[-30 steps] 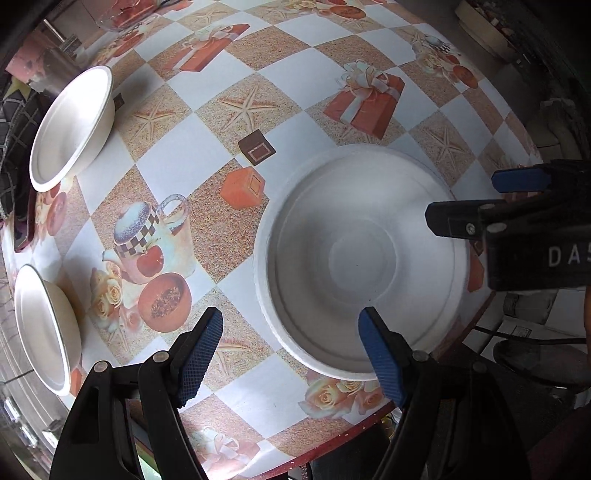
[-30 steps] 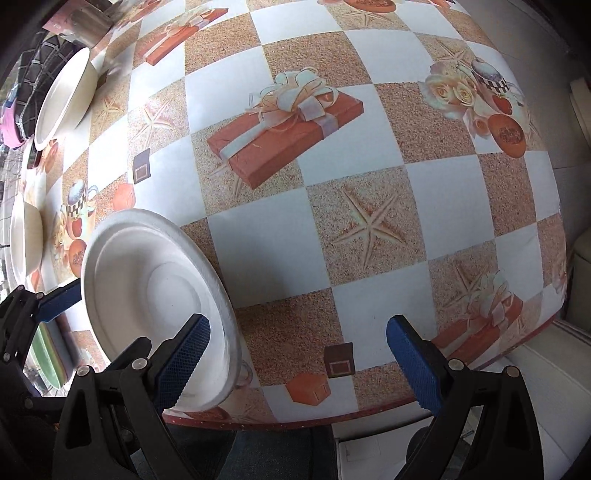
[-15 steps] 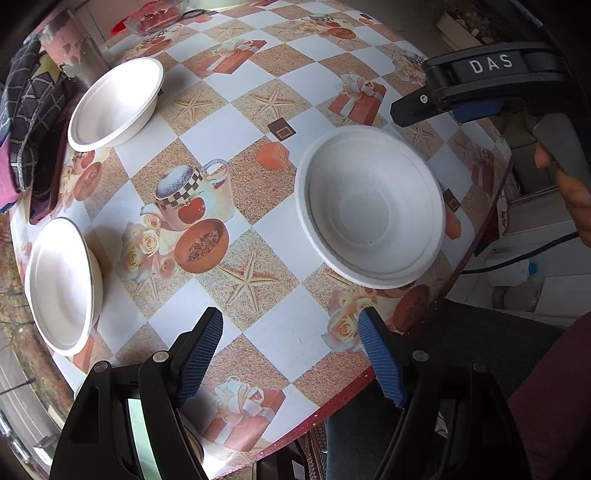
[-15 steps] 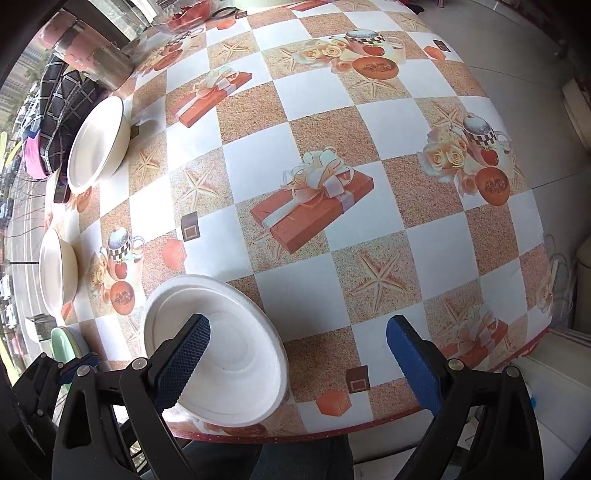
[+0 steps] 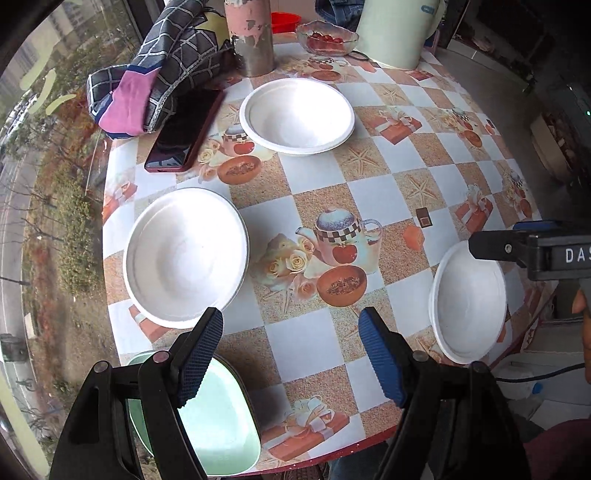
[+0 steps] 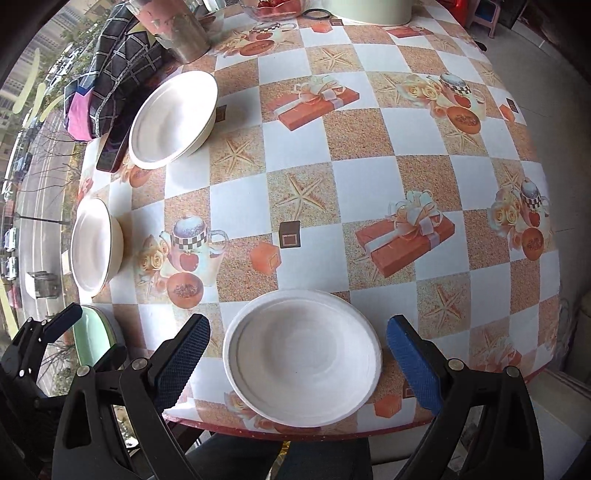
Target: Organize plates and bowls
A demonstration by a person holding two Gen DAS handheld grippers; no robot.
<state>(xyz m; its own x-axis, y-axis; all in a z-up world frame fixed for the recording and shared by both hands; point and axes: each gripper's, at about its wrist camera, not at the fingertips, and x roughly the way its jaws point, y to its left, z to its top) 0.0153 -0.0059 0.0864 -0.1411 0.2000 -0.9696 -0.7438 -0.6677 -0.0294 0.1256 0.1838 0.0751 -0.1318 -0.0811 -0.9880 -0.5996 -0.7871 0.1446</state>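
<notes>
Three white bowls stand apart on the patterned table. The near bowl [image 6: 303, 354] sits by the front edge between the open fingers of my right gripper [image 6: 299, 362]; it also shows in the left wrist view [image 5: 469, 301]. The left bowl [image 5: 186, 256] [image 6: 94, 245] lies just ahead of my open, empty left gripper [image 5: 291, 358]. The far bowl [image 5: 297, 116] [image 6: 173, 118] stands near the back. A pale green plate [image 5: 207, 417] [image 6: 92, 334] lies at the front left edge, partly under my left finger.
A dark phone [image 5: 184, 131] and a checked cloth [image 5: 162, 70] lie at the back left. A metal cylinder [image 5: 251, 37], a glass dish [image 5: 327, 37] and a large pale container [image 5: 395, 29] stand at the back. The table edge [image 6: 332, 434] runs close in front.
Both grippers have pulled back and risen, so more of the table shows. The near bowl now lies centred between my right fingers. No bowl has moved on the table.
</notes>
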